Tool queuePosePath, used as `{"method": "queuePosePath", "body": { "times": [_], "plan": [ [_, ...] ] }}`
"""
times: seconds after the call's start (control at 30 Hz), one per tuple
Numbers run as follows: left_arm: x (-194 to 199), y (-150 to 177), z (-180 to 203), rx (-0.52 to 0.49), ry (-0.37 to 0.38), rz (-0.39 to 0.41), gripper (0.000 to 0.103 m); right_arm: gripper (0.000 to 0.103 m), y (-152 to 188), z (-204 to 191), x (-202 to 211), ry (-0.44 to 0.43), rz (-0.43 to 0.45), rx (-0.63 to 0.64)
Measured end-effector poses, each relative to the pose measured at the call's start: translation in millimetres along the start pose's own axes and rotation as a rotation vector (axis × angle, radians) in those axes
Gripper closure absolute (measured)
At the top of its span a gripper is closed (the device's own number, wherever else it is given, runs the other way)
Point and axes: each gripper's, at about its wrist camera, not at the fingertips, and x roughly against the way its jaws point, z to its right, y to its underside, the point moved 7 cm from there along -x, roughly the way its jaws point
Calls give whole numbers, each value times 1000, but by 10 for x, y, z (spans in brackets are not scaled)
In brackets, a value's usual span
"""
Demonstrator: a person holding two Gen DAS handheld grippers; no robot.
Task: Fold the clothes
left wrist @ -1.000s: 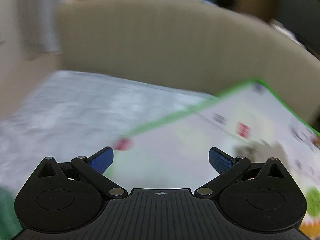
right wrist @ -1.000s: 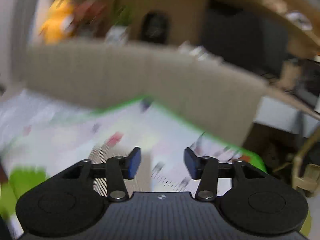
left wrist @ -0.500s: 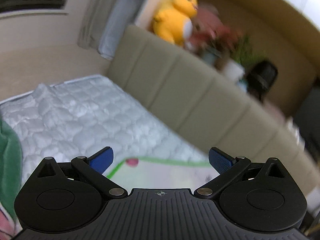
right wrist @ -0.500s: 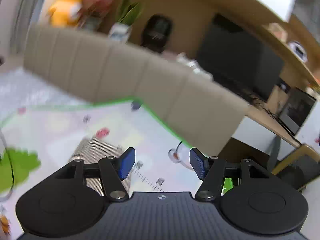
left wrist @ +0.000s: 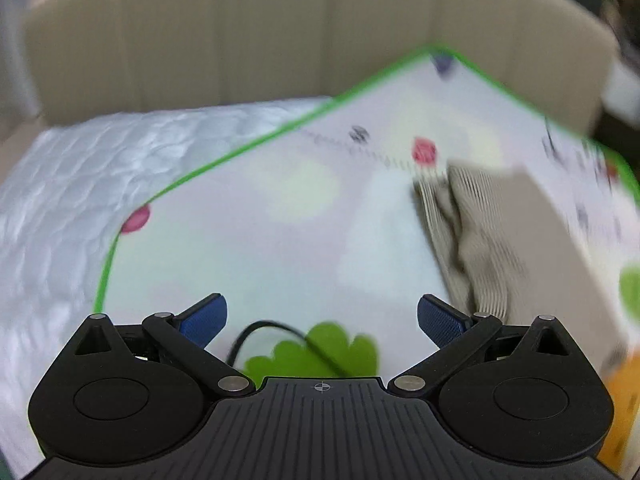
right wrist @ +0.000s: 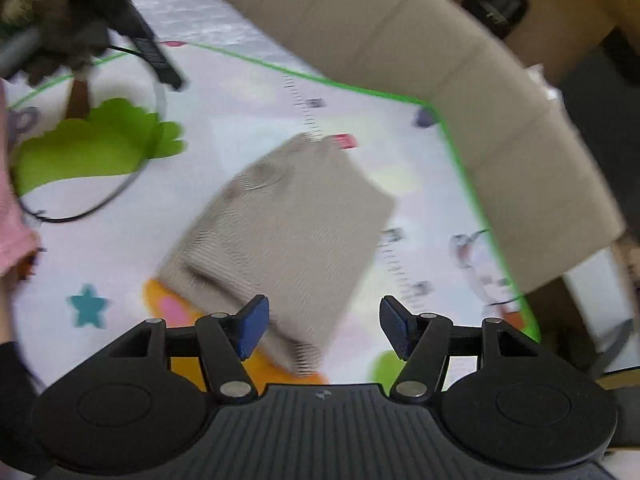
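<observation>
A beige ribbed garment (right wrist: 288, 216) lies folded into a rough rectangle on a white play mat (right wrist: 240, 100) with a green border. My right gripper (right wrist: 323, 314) hovers open just above the garment's near edge, and its blue pads touch nothing. In the left wrist view the same garment (left wrist: 480, 232) lies to the right, rumpled along its left side. My left gripper (left wrist: 320, 312) is wide open over bare mat (left wrist: 260, 220), left of the garment, with nothing between its fingers. Both views are motion-blurred.
A padded beige headboard (left wrist: 280, 40) bounds the far side. White quilted bedding (left wrist: 60, 200) lies left of the mat. A black cable (right wrist: 100, 204) loops over the mat by a green tree print. Pink cloth (right wrist: 8, 208) shows at the left edge.
Both views have swung down from the headboard and shelf onto the mat. The garment has come into the left view and fills more of the right view. The right jaws look slightly wider.
</observation>
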Motion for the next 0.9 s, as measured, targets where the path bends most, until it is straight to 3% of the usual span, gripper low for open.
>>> {"method": "queuePosePath", "body": {
  "times": [0.1,0.2,0.3,0.37,0.47,0.53,0.67,0.77,0.9],
  "plan": [
    [256,-82,47,-98,9,-16,0,38,-132,205,80,74,53,-28],
    [657,-225,89,-93,57,-57,0,37,-356,391,103,151,123,-60],
    [1121,-443,103,-66,58,-64,0,33,-602,641,137,264,205,-95],
    [1427,-658,133,-83,8,-26,0,30,-736,892,142,336,243,-186],
    [1744,-886,303,-139,-73,83,0,29,-830,1204,20,370,249,-316],
    [1852,-929,418,-134,-74,134,0,27,-851,1330,-84,380,246,-352],
    [1651,-825,555,-72,-49,87,0,26,-801,1581,-274,369,259,-437],
    [1327,-877,563,-23,-86,40,0,25,-668,1840,-539,329,276,-552],
    [709,-1097,569,26,-124,-16,0,25,-414,1963,-1071,178,321,-655]
  ]
}}
